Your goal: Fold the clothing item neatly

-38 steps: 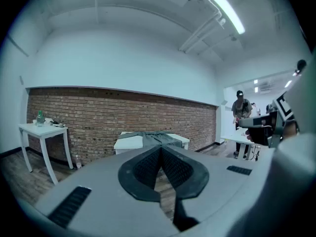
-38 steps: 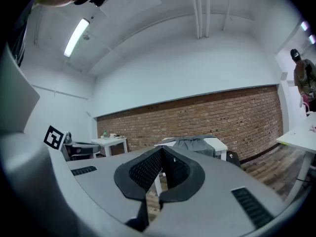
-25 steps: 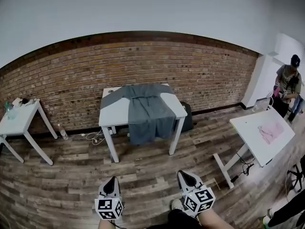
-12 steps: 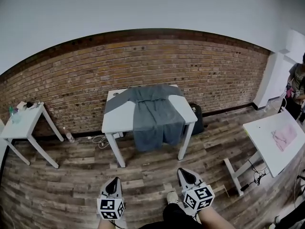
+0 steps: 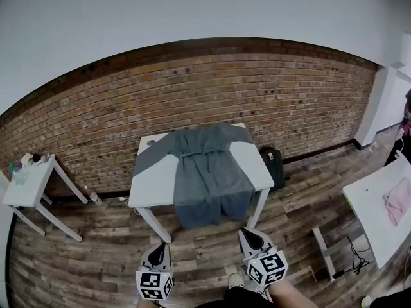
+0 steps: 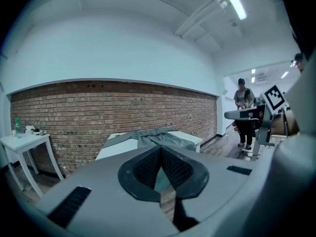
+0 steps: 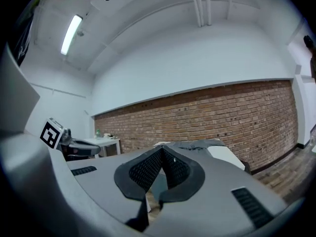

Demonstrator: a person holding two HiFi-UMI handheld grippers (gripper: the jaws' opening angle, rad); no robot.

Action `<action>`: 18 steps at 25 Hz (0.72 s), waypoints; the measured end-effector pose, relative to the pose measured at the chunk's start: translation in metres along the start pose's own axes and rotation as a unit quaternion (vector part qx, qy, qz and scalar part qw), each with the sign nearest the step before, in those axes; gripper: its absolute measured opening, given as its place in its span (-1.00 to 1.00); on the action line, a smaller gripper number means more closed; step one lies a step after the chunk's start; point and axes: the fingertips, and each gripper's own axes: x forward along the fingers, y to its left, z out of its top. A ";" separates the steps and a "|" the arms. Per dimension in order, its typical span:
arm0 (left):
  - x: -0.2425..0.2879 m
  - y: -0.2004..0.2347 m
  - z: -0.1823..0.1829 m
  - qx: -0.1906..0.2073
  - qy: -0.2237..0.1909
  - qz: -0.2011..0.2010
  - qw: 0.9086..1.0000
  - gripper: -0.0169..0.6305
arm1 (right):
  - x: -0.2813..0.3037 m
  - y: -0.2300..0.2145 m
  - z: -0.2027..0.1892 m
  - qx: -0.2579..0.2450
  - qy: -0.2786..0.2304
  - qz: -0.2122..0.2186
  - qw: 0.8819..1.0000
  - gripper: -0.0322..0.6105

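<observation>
Lying lengthwise toward the wall on the table, the robe is seen ahead, well apart from left gripper and right gripper, both pressed together, empty.

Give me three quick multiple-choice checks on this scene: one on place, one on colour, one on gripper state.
1. Where is the garment?
A. on a chair
B. on the middle table, hanging over its front edge
C. in a basket

2. What colour is the cloth on the right table?
A. green
B. black
C. pink

3. The left gripper and right gripper are:
A. shut and empty
B. wide open
C. shut on the garment

Answers:
1 B: the head view shows it spread on the table top and hanging down in front.
2 C: it shows pale pink against the white top.
3 A: in each gripper view the fingers meet with nothing between them.
</observation>
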 end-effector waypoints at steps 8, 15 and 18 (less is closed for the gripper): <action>0.107 -0.007 0.040 -0.009 0.001 0.002 1.000 -0.97 | 0.074 -0.077 0.018 0.014 0.001 0.022 1.000 -0.93; 0.164 -0.020 0.060 0.010 -0.001 0.010 1.000 -0.97 | 0.108 -0.126 0.023 -0.006 0.006 0.044 0.999 -0.93; 0.174 -0.020 0.063 0.015 0.002 0.016 1.000 -0.97 | 0.122 -0.149 0.027 0.009 -0.005 0.036 0.999 -0.93</action>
